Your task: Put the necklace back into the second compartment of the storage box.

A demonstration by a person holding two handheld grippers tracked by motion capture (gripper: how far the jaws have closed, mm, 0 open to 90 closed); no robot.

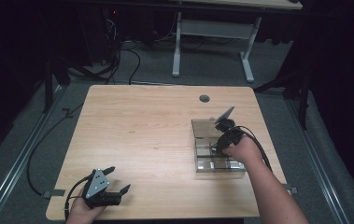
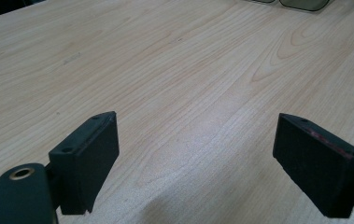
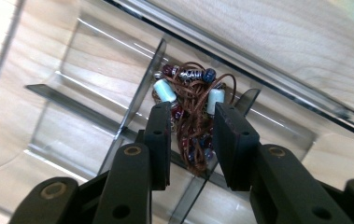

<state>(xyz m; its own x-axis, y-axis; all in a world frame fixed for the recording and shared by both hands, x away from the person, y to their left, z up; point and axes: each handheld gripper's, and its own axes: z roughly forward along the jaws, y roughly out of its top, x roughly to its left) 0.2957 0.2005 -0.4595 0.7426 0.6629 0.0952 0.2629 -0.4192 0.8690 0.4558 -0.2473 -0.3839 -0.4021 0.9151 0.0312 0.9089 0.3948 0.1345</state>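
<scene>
Right gripper down in the clear divided organiser at roughly four o'clock on the wooden table. Jaws parted a little, straddling a beaded bracelet on brown cord, with pale blue, dark red and silver beads. Cord lying between the pads with a sliver of gap on either side, so not gripped. Bracelet bunched in one compartment, tight against a divider wall. No lettering, brand or label readable on the organiser, the beads or the jaws. Left gripper resting at seven o'clock near the table's front edge, well apart from the organiser, jaws spread wide over bare wood, holding nothing.
</scene>
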